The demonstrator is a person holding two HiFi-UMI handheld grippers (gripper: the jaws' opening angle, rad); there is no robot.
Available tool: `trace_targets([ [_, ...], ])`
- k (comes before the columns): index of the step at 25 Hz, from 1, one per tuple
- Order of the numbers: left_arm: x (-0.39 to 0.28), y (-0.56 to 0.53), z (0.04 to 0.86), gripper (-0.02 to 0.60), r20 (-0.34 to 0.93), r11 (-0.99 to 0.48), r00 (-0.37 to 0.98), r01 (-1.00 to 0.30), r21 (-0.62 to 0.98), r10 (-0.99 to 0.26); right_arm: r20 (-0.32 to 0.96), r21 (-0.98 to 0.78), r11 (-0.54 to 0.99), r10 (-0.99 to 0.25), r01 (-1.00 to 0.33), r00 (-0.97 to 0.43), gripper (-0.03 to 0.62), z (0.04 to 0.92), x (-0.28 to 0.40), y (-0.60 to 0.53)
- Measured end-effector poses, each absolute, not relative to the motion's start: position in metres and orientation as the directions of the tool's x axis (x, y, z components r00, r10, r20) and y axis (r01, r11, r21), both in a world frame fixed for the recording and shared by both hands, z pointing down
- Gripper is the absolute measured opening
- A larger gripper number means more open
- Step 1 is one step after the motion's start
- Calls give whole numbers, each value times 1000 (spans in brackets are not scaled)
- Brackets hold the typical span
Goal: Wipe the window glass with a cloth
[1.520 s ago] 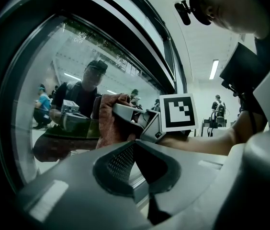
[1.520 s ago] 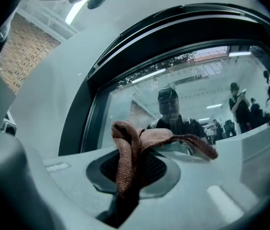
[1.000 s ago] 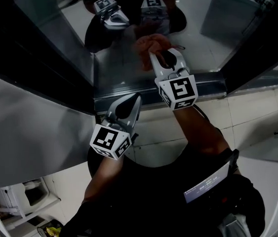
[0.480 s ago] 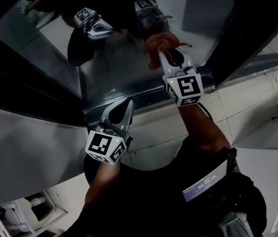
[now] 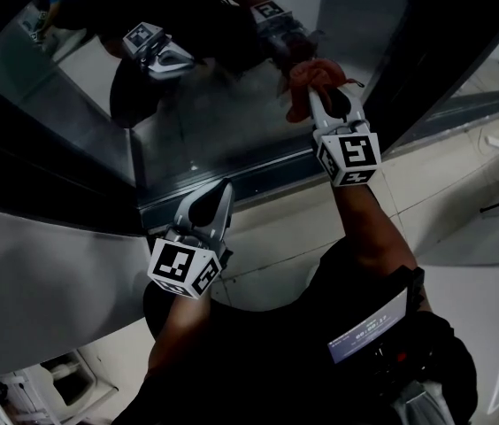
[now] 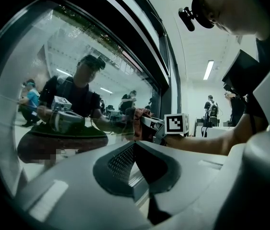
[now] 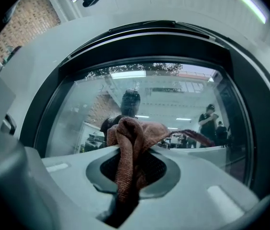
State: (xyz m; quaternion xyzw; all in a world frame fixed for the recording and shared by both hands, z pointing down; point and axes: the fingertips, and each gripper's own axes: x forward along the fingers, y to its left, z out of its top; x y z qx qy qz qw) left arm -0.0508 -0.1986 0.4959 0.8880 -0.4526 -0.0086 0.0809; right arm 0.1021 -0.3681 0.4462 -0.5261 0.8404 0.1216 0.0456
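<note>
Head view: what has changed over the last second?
The right gripper, still shut on the cloth, has slid it rightward across the glass, toward the dark frame upright. The left gripper has stayed shut and empty, low by the sill.

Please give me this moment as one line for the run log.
phase: wipe | right tongs: shut on reddish-brown terry cloth, cloth against dark-framed window glass | left tongs: shut, empty, off the glass
</note>
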Motion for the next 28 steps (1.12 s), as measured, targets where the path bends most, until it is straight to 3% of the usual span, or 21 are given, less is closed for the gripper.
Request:
trace_targets([
  [15, -50, -195, 502, 17, 56, -586, 598, -796, 151, -799, -169, 127, 267, -943, -955, -286, 40, 461, 196, -394],
  [28, -45, -195, 503, 17, 49, -597, 609, -788, 150, -792, -61, 170, 263, -959, -950, -276, 40, 465, 200, -397],
])
